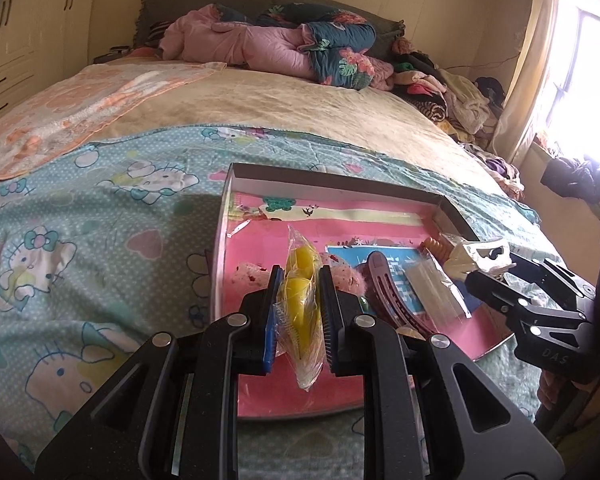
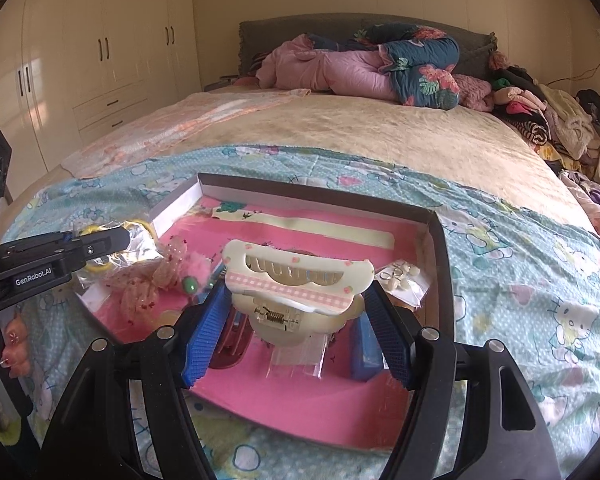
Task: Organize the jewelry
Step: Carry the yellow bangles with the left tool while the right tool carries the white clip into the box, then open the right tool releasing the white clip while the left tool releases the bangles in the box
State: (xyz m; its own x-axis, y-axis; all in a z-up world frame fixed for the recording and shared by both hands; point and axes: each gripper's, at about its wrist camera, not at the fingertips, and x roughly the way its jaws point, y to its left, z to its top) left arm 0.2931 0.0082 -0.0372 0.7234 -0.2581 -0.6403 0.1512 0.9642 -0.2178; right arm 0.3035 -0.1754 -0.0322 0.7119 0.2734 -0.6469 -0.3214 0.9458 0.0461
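1. Left wrist view: the left gripper point(image 1: 300, 276) is clamped on a clear plastic bag point(image 1: 302, 312) holding yellow pieces, its two blue-padded fingers pressing the bag from both sides.
2. The bag hangs above the near left part of a shallow box point(image 1: 328, 186) with a pink floor, which lies on a cartoon-cat bedsheet point(image 1: 100, 208) on the bed.
3. Inside the box lie a pink frilly hair tie point(image 1: 248, 276), a dark red hair clip point(image 1: 388, 292) and a small clear packet point(image 1: 436, 288).
4. At the right edge the right gripper point(image 1: 488, 268) reaches over the box with a cream hair claw point(image 1: 480, 254) between its fingers.
5. Right wrist view: the right gripper point(image 2: 296, 316) is closed on the cream hair claw point(image 2: 296, 280), its blue pads set wide against the claw's two ends; the claw's spring faces the camera.
6. The claw is held over the middle of the box point(image 2: 440, 256), above the dark red hair clip point(image 2: 230, 340) and a clear packet point(image 2: 300, 356).
7. A small bag of earrings point(image 2: 400, 280) lies near the box's right wall.
8. At the left, the left gripper point(image 2: 100, 246) holds the plastic bag point(image 2: 136, 240) over the box's left edge, near the pink hair tie point(image 2: 168, 272); a hand point(image 2: 4, 344) grips its handle.
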